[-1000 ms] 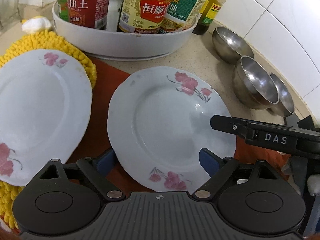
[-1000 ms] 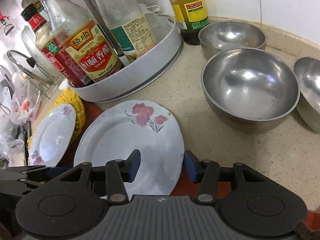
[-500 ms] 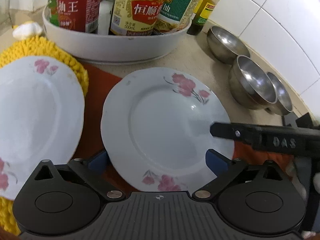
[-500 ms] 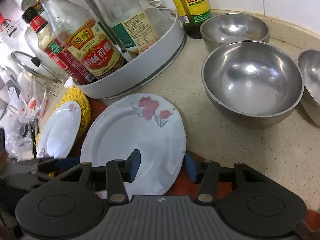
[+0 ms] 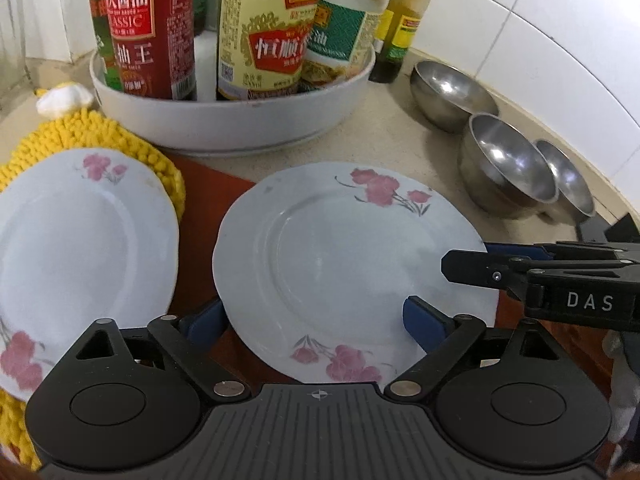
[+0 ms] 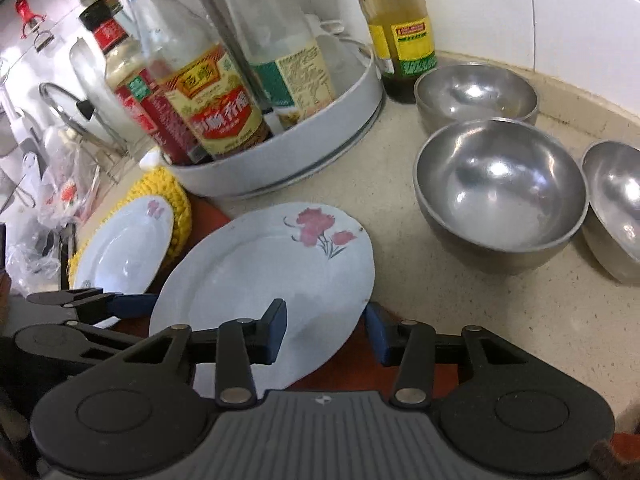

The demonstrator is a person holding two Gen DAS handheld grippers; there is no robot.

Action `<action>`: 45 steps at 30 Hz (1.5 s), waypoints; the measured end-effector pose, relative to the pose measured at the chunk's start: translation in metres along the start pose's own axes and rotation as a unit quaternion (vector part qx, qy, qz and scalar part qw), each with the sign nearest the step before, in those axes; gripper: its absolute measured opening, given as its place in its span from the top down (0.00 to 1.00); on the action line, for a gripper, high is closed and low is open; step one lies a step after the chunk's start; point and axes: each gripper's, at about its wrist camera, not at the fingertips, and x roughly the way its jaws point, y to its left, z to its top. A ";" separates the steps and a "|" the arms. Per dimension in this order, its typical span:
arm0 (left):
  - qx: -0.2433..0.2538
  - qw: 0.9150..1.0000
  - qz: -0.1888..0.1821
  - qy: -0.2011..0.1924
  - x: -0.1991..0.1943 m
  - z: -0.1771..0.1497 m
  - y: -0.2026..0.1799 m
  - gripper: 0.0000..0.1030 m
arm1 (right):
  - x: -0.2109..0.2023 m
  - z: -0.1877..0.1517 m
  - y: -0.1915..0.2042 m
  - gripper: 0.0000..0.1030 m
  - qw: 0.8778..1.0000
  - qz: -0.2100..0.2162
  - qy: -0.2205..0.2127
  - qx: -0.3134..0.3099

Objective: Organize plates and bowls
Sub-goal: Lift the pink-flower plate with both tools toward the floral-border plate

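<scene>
White tray (image 5: 240, 128) at 12 o'clock crammed with sauce bottles (image 5: 148, 28), tops cropped. Floral plate (image 5: 340, 272) dead centre on red mat (image 5: 208, 188). Left gripper (image 5: 312, 322) wide; right gripper (image 6: 326, 326) wide, straddling rim. Steel bowls (image 6: 500, 188) at 2 o'clock, empty.

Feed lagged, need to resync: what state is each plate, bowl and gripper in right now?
Near white floral plate: flat, empty, between both open grippers.
Far white floral plate: empty, resting on yellow mat.
Three steel bowls: upright, empty, unstacked.
Left gripper: open, straddling the near plate's edge.
Right gripper: open, one finger over the plate.
</scene>
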 end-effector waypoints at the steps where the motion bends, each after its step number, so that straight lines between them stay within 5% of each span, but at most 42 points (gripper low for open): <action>1: 0.000 1.000 -0.004 0.008 0.001 -0.002 0.001 0.08 | 0.002 -0.002 -0.001 0.61 1.000 0.002 0.006 0.000; 8: -0.012 0.999 -0.028 0.022 0.008 -0.005 0.007 0.03 | 0.012 0.000 -0.010 0.61 1.000 0.006 0.023 0.015; 15: 0.002 1.000 -0.001 0.007 0.025 0.016 0.005 0.01 | 0.021 0.008 -0.015 0.59 0.999 0.008 0.021 0.024; 32: 0.017 0.999 -0.008 -0.032 -0.004 0.016 -0.004 0.05 | -0.003 0.005 -0.006 0.59 1.000 -0.019 -0.012 0.001; 40: 0.002 0.999 -0.027 0.019 0.012 0.004 0.000 0.07 | 0.001 -0.003 -0.011 0.59 1.000 -0.017 0.015 0.003; 45: 0.023 0.999 -0.032 0.017 0.016 0.004 -0.003 0.03 | 0.009 0.002 -0.016 0.60 0.999 -0.017 0.026 0.009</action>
